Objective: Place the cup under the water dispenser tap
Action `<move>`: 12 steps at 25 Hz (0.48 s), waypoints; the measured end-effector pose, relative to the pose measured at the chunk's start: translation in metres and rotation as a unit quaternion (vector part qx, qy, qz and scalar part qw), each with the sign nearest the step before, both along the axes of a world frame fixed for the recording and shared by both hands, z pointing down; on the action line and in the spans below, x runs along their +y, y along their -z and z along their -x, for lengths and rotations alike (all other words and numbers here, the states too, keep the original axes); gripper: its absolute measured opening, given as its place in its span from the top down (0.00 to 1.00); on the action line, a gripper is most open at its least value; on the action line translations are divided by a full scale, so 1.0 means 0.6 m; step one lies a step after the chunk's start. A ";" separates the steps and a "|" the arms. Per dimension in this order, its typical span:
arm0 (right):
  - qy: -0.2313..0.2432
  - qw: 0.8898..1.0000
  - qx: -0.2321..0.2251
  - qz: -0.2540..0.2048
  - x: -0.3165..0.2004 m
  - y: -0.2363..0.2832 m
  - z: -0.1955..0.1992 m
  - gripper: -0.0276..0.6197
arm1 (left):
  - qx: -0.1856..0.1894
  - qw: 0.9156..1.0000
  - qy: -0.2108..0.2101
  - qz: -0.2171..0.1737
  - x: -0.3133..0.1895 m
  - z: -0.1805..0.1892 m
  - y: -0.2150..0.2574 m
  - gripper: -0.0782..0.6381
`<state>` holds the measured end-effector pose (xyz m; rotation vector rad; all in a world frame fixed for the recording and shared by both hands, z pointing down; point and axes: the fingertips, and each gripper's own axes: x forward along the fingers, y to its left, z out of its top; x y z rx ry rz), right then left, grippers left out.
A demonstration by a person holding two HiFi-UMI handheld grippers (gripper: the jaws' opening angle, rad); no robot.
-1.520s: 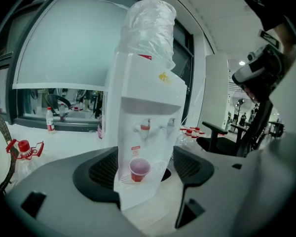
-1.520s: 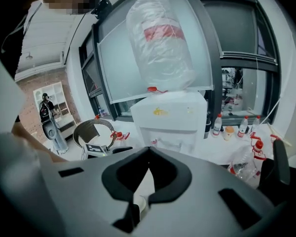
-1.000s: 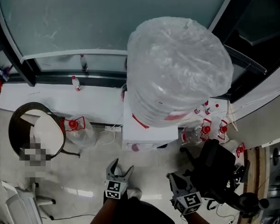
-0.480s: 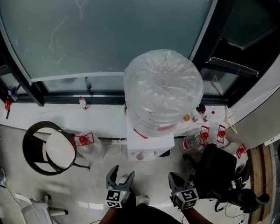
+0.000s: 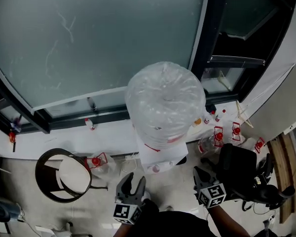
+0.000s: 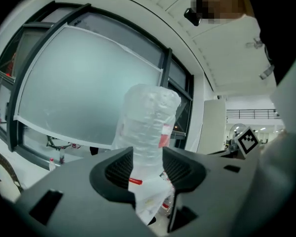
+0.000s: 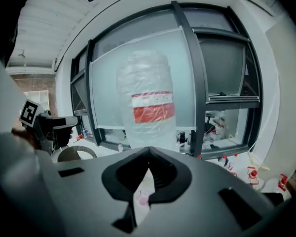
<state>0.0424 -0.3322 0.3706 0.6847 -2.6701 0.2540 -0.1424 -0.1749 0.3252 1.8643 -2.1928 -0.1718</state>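
Well, bare floor lies open before the water dispenser

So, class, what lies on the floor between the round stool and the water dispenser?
Head view: between stool and water dispenser, a clear red-capped jug and a loose white cable.

We see a wide frosted window in dark frames beyond the fingers, with a white sill below it. Pale glossy floor lies beneath them, a round stool to their left and a black chair to their right.
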 end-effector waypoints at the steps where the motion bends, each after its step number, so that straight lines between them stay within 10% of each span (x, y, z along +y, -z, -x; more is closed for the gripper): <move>1: -0.007 1.000 -0.006 -0.002 -0.006 0.010 0.005 0.96 | 0.009 1.000 -0.006 -0.005 -0.004 0.001 0.009 0.65; 12: -0.031 0.999 -0.020 -0.025 -0.032 0.075 0.065 0.96 | -0.003 0.995 -0.100 -0.016 -0.032 0.023 0.044 0.87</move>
